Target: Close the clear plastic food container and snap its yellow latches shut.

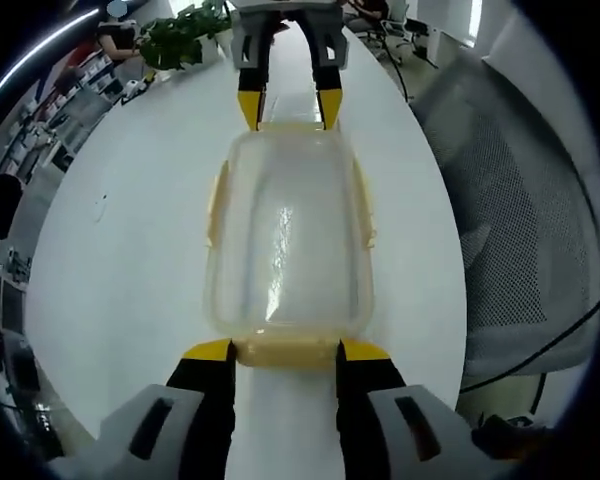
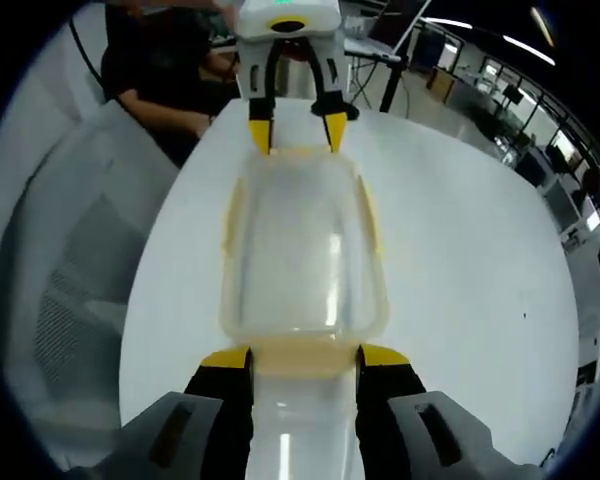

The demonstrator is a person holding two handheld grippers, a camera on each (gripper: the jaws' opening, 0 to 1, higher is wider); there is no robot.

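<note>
Container: the clear plastic food container (image 1: 288, 245) lies mid-frame on the white table (image 1: 120, 270), lid on, long axis running straight from bottom to top of both views.
Side latches: yellow latches (image 1: 361, 205) line the long sides; whether they are snapped I cannot tell.
Left gripper (image 1: 286, 352): at lower centre of its own view, jaws spread, tips straddling the near end latch (image 1: 285, 353).
Right gripper (image 2: 304, 360): same at the opposite end, jaws parted around that end latch (image 2: 302, 355).
Nearness: each gripper is equally close to its own end; neither grasps anything.
</note>
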